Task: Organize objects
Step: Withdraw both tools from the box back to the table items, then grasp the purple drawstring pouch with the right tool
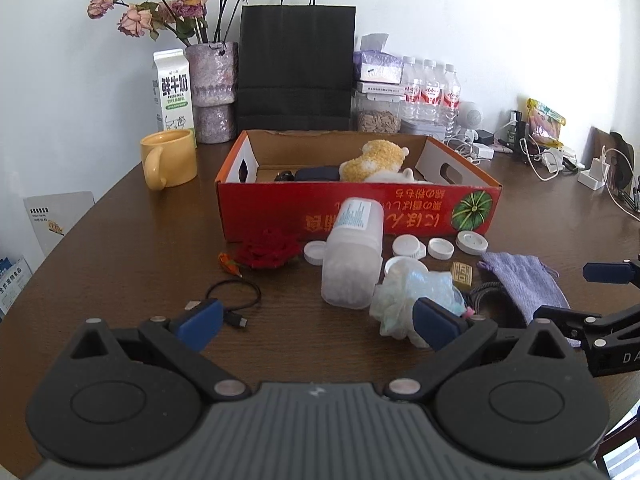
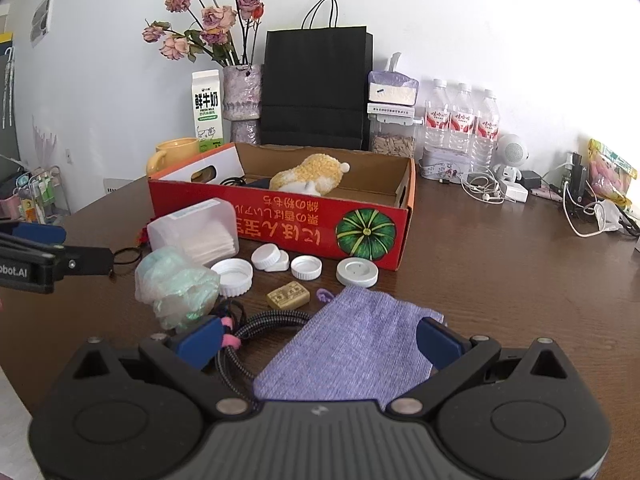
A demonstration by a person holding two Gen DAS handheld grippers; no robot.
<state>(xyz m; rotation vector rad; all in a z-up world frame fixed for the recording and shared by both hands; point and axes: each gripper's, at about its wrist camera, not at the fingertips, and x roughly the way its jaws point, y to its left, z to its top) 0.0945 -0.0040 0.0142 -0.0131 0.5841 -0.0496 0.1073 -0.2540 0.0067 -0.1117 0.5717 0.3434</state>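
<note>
Step in hand: loose items awaiting boxing. Right gripper point(image 2: 318, 342), fingers spread, is hovering over purple pouch point(image 2: 352, 344); left gripper point(image 1: 316, 322) is waiting, spread, empty. Next: closing on pouch, lifting into red box point(image 2: 280, 224).

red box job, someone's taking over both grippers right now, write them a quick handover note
Left gripper: open, empty, over the table before the jar.
Right gripper: open, empty, straddling the purple pouch.
Done: plush toy and some dark items lie in the red box.
Left on the table in front of the box: jar lying on its side, white lids, mesh puff, red flower, black cable, braided cord, small tan block, pouch.
</note>
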